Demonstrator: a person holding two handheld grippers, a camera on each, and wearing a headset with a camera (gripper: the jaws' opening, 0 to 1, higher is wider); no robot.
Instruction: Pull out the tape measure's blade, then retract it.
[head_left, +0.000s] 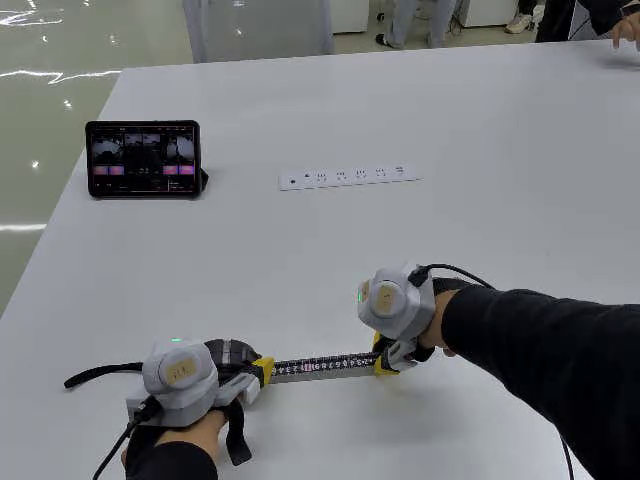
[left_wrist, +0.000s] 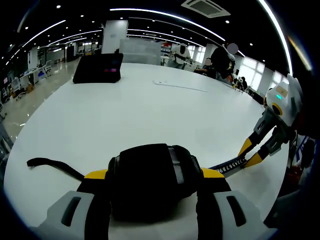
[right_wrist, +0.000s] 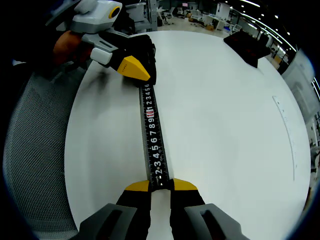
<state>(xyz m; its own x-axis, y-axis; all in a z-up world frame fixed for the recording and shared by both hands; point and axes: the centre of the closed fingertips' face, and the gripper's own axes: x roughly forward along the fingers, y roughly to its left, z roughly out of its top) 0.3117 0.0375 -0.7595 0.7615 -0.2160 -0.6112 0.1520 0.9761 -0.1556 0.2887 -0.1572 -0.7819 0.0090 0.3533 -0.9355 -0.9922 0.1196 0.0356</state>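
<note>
A black tape measure case (left_wrist: 147, 175) with a wrist strap (left_wrist: 52, 166) rests on the white table, and my left gripper (left_wrist: 152, 176) is shut on it. In the head view the case (head_left: 228, 354) sits at the near left edge, under that gripper (head_left: 245, 378). The blade (head_left: 325, 364) runs out to the right, dark with white numbers (right_wrist: 152, 135). My right gripper (right_wrist: 160, 186) is shut on the blade's end, its yellow tips (head_left: 385, 362) pinching the end. The left gripper's yellow pad (right_wrist: 131, 67) shows by the case (right_wrist: 145, 52) at the blade's far end.
A black tablet (head_left: 143, 158) stands at the far left of the table (head_left: 400, 110). A white power strip (head_left: 347, 176) lies flat mid-table. People stand beyond the far edge, and a hand (head_left: 628, 28) rests at the far right corner. A mesh chair (right_wrist: 35, 150) is beside the near edge.
</note>
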